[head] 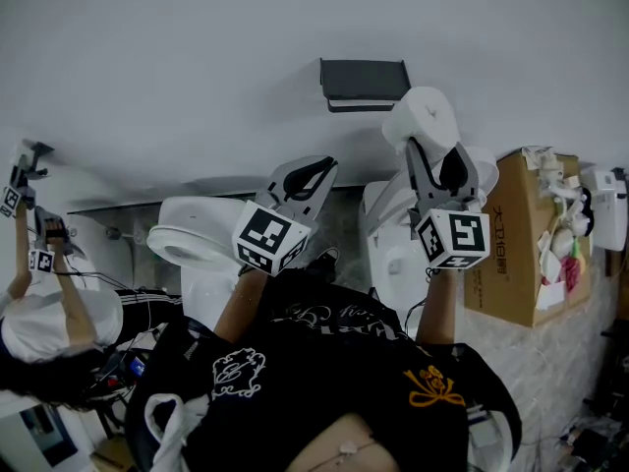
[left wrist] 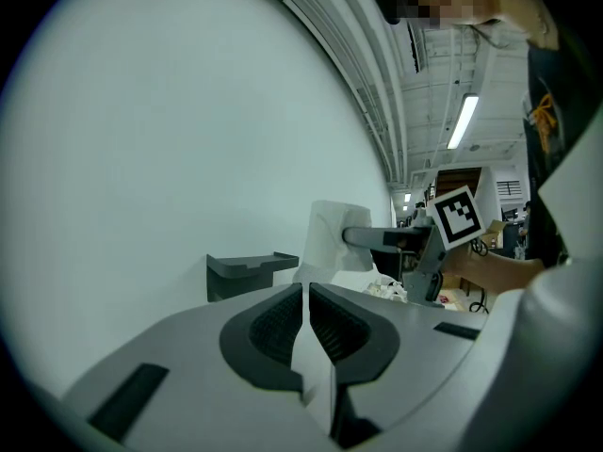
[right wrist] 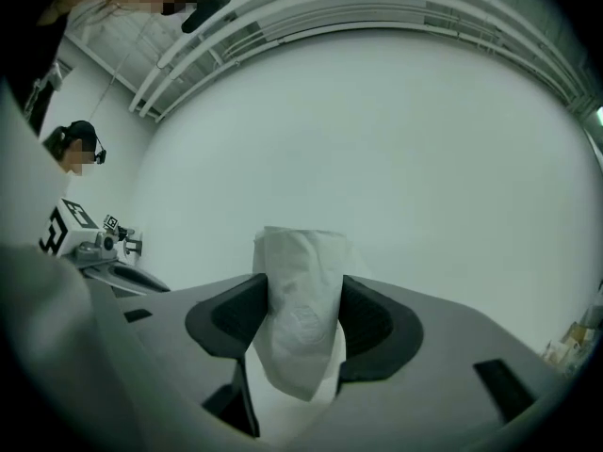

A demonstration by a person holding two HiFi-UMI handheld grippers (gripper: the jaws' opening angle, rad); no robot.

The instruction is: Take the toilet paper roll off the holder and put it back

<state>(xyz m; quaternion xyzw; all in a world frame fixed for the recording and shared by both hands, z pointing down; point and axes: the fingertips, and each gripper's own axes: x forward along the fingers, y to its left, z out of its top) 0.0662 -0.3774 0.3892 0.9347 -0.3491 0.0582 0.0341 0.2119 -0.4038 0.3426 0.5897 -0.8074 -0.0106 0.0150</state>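
1. The left gripper is seen below and to the left of the holder, well apart from it. In the left gripper view the left gripper is shown with its jaws brought together, only a thin slit between them, and nothing is held.
2. The holder is fixed to the pale wall as a dark grey bracket, and nothing is carried on it. In the left gripper view the holder is shown only as a flat, shelf-like shape, and no bar or peg can be made out.
3. The toilet paper roll is off the holder and just beside it, to the right and slightly lower in the head view. It is clamped by the right gripper, whose jaws are spread wide and pressed on its two sides.
4. In the right gripper view the toilet paper roll is seen upright between the pads, so its long axis appears to be set across their closing line. The right gripper is by far the nearer one, so a short carry up and to the left is judged to be what refitting calls for.
5. The holder is cut out of the right gripper view, where only bare wall is shown ahead. The roll's core opening is hidden in every view.
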